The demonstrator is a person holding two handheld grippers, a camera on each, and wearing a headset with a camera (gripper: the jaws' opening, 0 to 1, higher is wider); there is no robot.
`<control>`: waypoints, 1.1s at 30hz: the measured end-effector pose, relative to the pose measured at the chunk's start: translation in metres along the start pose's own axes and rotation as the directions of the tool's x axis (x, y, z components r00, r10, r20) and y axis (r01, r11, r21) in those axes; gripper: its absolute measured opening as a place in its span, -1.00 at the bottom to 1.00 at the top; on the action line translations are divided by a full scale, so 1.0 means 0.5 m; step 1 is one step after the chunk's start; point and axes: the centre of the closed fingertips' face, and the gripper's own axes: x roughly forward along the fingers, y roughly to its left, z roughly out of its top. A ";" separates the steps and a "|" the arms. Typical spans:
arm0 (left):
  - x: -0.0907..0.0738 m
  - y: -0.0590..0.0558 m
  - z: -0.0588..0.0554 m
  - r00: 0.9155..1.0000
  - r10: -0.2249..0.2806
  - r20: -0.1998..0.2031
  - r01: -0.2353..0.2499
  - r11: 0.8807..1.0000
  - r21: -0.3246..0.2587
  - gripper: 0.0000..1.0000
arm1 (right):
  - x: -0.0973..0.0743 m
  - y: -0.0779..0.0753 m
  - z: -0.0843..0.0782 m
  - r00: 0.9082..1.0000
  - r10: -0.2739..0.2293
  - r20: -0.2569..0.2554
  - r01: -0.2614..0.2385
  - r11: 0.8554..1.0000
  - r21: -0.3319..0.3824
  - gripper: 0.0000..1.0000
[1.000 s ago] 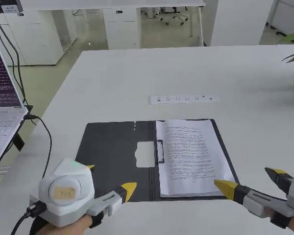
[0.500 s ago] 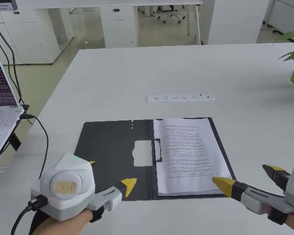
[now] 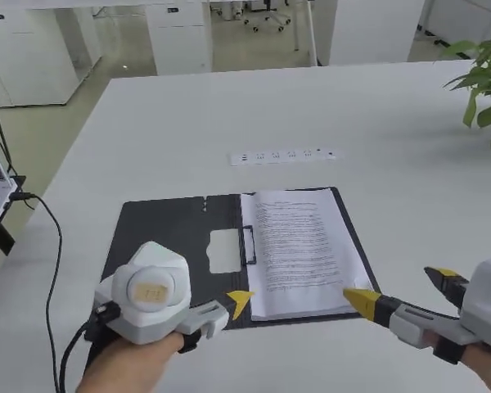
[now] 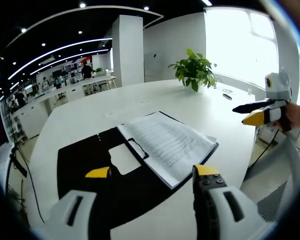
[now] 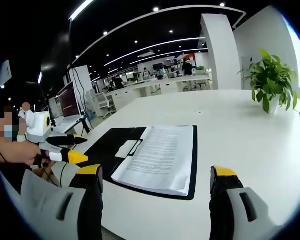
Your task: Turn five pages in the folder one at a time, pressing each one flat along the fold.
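Note:
A black folder (image 3: 168, 237) lies open on the white table. Its right half holds a stack of printed pages (image 3: 299, 241) under a clip (image 3: 248, 244) at the spine. My left gripper (image 3: 221, 301) hovers open at the folder's front edge, near the spine. In the left gripper view its jaws (image 4: 151, 171) stand wide over the black cover (image 4: 80, 160). My right gripper (image 3: 401, 288) is open, with one tip just off the pages' near right corner. Its own view shows the right gripper (image 5: 156, 171) facing the pages (image 5: 160, 152), and the left gripper (image 5: 79, 148) off to the side.
A white power strip (image 3: 286, 155) lies beyond the folder. A potted plant (image 3: 484, 86) stands at the far right. A black cable (image 3: 53, 246) trails over the table's left edge. The near table edge lies just under both grippers.
The head camera has swung right. My left gripper has moved right along the folder's front edge, closer to the spine. The right gripper stays at the pages' near corner.

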 end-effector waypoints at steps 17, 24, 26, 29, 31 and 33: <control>0.145 -0.101 0.017 0.993 -0.114 -0.031 0.115 0.992 0.043 0.28 | 0.002 -0.009 -0.004 1.000 -0.010 -0.002 0.010 1.000 0.014 0.74; 0.201 -0.140 -0.003 0.988 -0.143 -0.055 0.146 0.988 0.048 0.27 | 0.006 -0.007 -0.006 1.000 -0.007 -0.005 0.007 1.000 0.016 0.73; 0.214 -0.148 -0.008 0.988 -0.145 -0.059 0.148 0.988 0.045 0.26 | 0.009 -0.007 -0.013 1.000 -0.005 -0.013 0.006 1.000 0.020 0.72; 0.232 -0.161 -0.015 0.986 -0.151 -0.065 0.154 0.987 0.045 0.26 | 0.011 -0.008 -0.019 1.000 -0.006 -0.017 0.006 1.000 0.025 0.71; 0.244 -0.167 -0.020 0.986 -0.152 -0.067 0.156 0.987 0.049 0.25 | 0.012 -0.008 -0.022 1.000 -0.004 -0.021 0.005 1.000 0.029 0.70; 0.255 -0.171 -0.026 0.986 -0.150 -0.078 0.154 0.987 0.052 0.25 | 0.013 -0.009 -0.025 1.000 -0.006 -0.025 0.007 0.999 0.033 0.70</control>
